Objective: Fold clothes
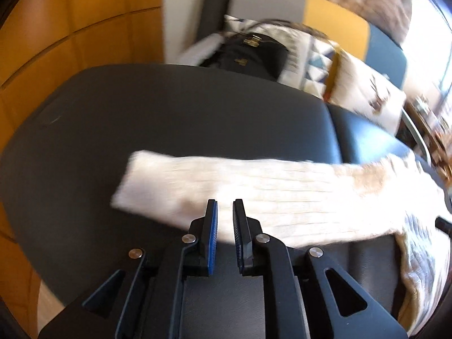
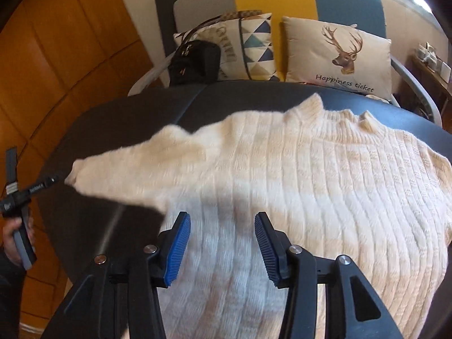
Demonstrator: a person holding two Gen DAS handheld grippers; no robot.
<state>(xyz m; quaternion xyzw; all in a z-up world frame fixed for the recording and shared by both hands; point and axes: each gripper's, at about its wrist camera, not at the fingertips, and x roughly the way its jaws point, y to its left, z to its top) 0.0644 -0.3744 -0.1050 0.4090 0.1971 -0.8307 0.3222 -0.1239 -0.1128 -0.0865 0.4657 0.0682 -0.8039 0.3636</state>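
Note:
A cream ribbed knit sweater (image 2: pixel 310 183) lies spread flat on a dark padded surface (image 2: pixel 127 118), collar toward the far side. One sleeve (image 2: pixel 127 163) stretches out to the left. My right gripper (image 2: pixel 223 220) hovers wide open just above the sweater's lower body, with nothing between its blue pads. In the left wrist view the same sleeve (image 1: pixel 226 175) lies across the dark surface (image 1: pixel 169 107), cuff to the left. My left gripper (image 1: pixel 225 207) is at the sleeve's near edge, its jaws a narrow gap apart and holding nothing.
A sofa behind the surface holds a deer-print pillow (image 2: pixel 339 53), a triangle-pattern pillow (image 2: pixel 254 45) and a black handbag (image 2: pixel 195 62). Orange wood panelling (image 2: pixel 70 42) runs along the left. A person's hand (image 2: pixel 14 234) holds the left tool at the left edge.

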